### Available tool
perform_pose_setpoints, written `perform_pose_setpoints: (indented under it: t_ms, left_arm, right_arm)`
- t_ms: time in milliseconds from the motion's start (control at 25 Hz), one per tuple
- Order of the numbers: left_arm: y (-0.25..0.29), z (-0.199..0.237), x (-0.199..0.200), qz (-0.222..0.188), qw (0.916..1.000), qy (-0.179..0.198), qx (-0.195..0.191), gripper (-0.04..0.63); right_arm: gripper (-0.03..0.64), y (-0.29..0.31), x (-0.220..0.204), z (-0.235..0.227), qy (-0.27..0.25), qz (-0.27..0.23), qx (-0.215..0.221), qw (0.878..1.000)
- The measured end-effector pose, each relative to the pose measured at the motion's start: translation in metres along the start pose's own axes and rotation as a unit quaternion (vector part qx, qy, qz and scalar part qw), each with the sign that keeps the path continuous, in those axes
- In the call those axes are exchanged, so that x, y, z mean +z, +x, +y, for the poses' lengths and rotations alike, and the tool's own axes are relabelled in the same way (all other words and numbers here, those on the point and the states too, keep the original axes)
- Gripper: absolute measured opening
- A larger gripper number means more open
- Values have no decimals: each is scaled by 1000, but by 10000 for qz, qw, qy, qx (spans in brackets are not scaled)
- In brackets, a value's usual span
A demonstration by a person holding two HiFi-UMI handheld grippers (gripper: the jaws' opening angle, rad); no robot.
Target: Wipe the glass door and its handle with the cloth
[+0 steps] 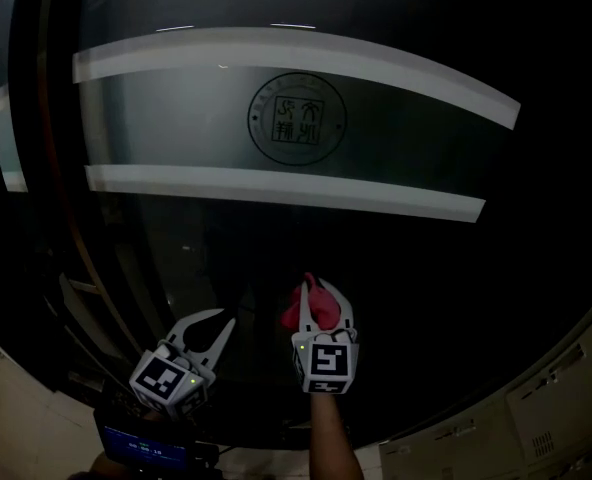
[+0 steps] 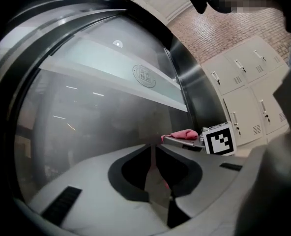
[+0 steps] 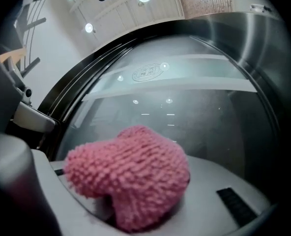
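Note:
The glass door (image 1: 296, 218) fills the head view, dark, with two frosted bands and a round logo (image 1: 297, 118). My right gripper (image 1: 321, 303) is shut on a pink knobbly cloth (image 1: 314, 306), which is held up against the lower part of the glass. The cloth (image 3: 130, 173) bulges out over the jaws in the right gripper view. My left gripper (image 1: 216, 330) hangs to the left of it, just short of the glass, shut with nothing in it; its jaws (image 2: 153, 149) meet in a thin line. I cannot pick out the door handle.
A steel door frame (image 2: 189, 87) runs along the right of the glass, with white lockers (image 2: 248, 82) and a brick wall (image 2: 219, 28) beyond. Dark frame bars (image 1: 36, 168) stand at the door's left. Pale floor and lockers (image 1: 556, 398) show at the lower right.

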State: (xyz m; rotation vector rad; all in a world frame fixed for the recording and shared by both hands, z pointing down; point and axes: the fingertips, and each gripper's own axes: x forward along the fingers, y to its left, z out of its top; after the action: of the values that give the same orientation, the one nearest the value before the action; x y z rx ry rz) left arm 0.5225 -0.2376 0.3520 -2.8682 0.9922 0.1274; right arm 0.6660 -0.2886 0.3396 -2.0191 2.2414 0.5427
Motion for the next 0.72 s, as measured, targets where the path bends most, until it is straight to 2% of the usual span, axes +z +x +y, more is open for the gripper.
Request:
perform_pose_setpoints:
  t_ms: [240,440,560,720]
  left_arm:
    - [42,-49,-3,-41,9995,-122,-304,15]
    - [63,-75,-4,-46,9989,-145,-446,15]
    - [67,-80,-6,-13,9989,-127,-454,15]
    - [62,-74,-8,44,9993,-104,-363,15]
  right_arm:
    - [51,-38,-12,-85,-109,194,-503,9985]
    - [51,-58,-23,-140,-204,358,-785,9961]
    - [51,-60,-25,-154,-215,382,-828,9956]
    - [51,-59,-27,-149,-220,392,-754,9961]
